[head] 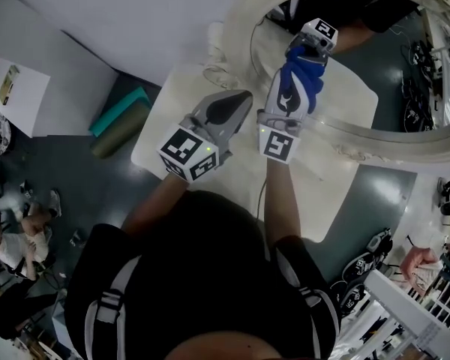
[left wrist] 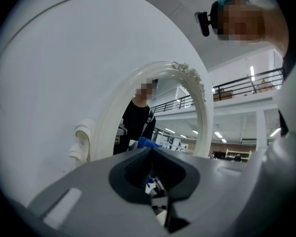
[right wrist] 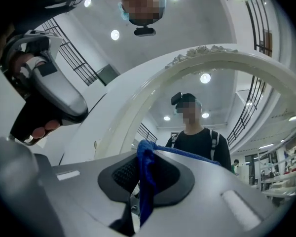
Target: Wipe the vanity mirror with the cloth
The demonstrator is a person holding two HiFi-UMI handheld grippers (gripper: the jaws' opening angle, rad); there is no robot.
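Note:
The vanity mirror (head: pixel 345 58), oval in an ornate white frame (head: pixel 375 137), stands on a small white table (head: pixel 322 201). My right gripper (head: pixel 303 54) is shut on a blue cloth (head: pixel 295 87), and its tip is at the glass, meeting its own reflection. In the right gripper view the cloth (right wrist: pixel 146 174) hangs pinched between the jaws below the frame's arch (right wrist: pixel 212 58). My left gripper (head: pixel 238 102) is shut on nothing and hovers just left of the mirror's frame. Its own view shows the closed jaws (left wrist: pixel 151 151) aimed at the mirror frame (left wrist: pixel 200 102).
A white wall rises behind the mirror. Green rolled mats (head: pixel 120 118) lie on the floor left of the table. Seated people (head: pixel 15 238) are at the far left, and shoes and racks (head: pixel 427 73) are at the right.

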